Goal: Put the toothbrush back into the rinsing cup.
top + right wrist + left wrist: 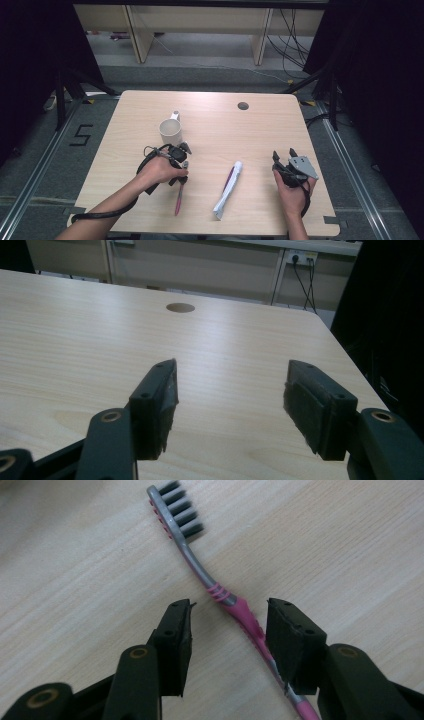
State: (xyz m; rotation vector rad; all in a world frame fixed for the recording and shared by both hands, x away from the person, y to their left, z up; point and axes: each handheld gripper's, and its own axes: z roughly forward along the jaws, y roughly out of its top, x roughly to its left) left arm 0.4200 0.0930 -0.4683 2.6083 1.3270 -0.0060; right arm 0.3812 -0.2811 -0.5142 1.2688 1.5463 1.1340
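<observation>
Left gripper (227,617) straddles the pink-and-grey plastic toothbrush (240,615) lying on the light wooden table (210,125); jaws half-wide, pads clear of the handle. High view adds cream ceramic mug (170,131) behind, white tube (229,189) centre. Right gripper (230,390) wide, empty.

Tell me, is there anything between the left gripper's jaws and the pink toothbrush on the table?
Nothing visible. The left gripper straddles the toothbrush handle, jaws apart on either side, with bare table around it.
</observation>
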